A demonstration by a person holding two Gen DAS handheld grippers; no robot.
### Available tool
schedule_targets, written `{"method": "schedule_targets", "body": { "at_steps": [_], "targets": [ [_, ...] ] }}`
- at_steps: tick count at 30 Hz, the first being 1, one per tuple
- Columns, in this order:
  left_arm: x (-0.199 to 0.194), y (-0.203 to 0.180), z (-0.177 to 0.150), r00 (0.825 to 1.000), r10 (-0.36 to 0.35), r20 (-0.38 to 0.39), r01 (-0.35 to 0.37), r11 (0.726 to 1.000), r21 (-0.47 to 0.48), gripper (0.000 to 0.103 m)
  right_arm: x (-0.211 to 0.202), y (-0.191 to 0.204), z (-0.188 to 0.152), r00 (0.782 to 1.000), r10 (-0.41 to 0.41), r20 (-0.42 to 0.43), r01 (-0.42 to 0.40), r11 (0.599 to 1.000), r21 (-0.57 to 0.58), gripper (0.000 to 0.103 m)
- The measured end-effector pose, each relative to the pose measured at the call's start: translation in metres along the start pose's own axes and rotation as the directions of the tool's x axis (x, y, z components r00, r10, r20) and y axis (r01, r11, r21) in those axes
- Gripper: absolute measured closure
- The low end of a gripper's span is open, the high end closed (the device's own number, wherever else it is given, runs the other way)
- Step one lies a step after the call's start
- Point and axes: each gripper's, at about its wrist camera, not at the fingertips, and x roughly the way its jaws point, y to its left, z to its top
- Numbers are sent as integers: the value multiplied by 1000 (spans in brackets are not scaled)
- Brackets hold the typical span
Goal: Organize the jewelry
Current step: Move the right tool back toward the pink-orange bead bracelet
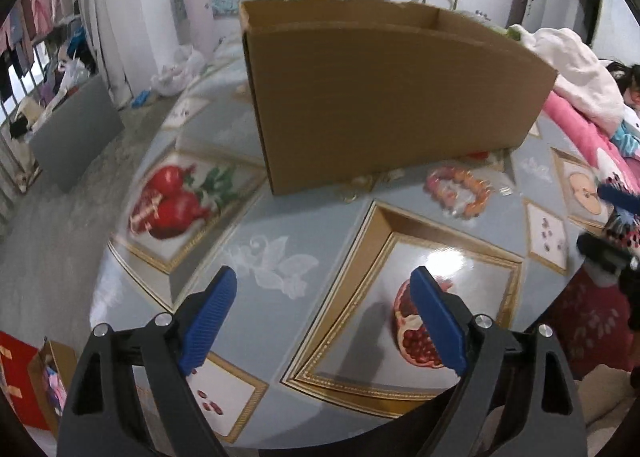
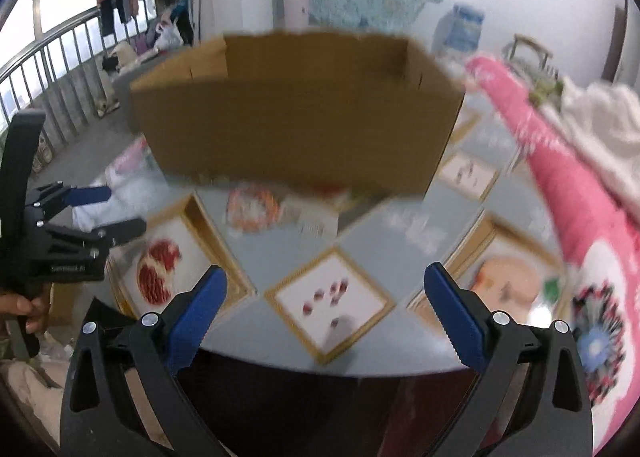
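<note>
An open cardboard box (image 1: 384,97) stands on the round table; it also shows, blurred, in the right wrist view (image 2: 300,113). An orange and pink bead bracelet in a clear bag (image 1: 458,187) lies on the table just in front of the box, also in the right wrist view (image 2: 252,207). A small gold piece (image 1: 356,187) lies at the box's base. My left gripper (image 1: 324,281) is open and empty above the table's near edge. My right gripper (image 2: 326,277) is open and empty, also near the front edge. The left gripper also shows at the far left of the right wrist view (image 2: 108,209).
The table (image 1: 280,217) has a glossy fruit-print cover. Pink and white bedding (image 2: 568,161) lies along its right side. A railing with hanging clothes (image 2: 80,49) is at the back left. A small carton (image 1: 52,377) sits on the floor at lower left.
</note>
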Motion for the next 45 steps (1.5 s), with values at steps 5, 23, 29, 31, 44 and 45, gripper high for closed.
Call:
{"method": "schedule_targets", "body": {
  "at_steps": [5, 23, 29, 31, 44, 45],
  "targets": [
    [11, 2, -6, 1000, 9, -28, -10, 1000, -18, 17, 18, -1, -6, 997, 14, -72, -11, 999, 37, 8],
    [22, -5, -16, 996, 72, -52, -69, 996, 55, 5, 37, -9, -7, 987, -53, -154, 58, 998, 31, 8],
    [21, -5, -17, 996, 76, -53, -73, 996, 60, 5, 28, -18, -12, 992, 26, -126, -24, 1000, 21, 8],
    [21, -6, -17, 995, 79, -56, -76, 995, 57, 4, 25, -23, -12, 991, 55, -120, -49, 998, 50, 8],
    [8, 2, -14, 1000, -2, -12, 3, 999, 48, 4, 0, -26, -5, 954, 300, -17, -296, 948, 121, 20],
    [5, 3, -12, 1000, -11, 12, 10, 999, 45, 4, 1, -24, -3, 951, 309, -16, -305, 945, 122, 24]
  ]
}}
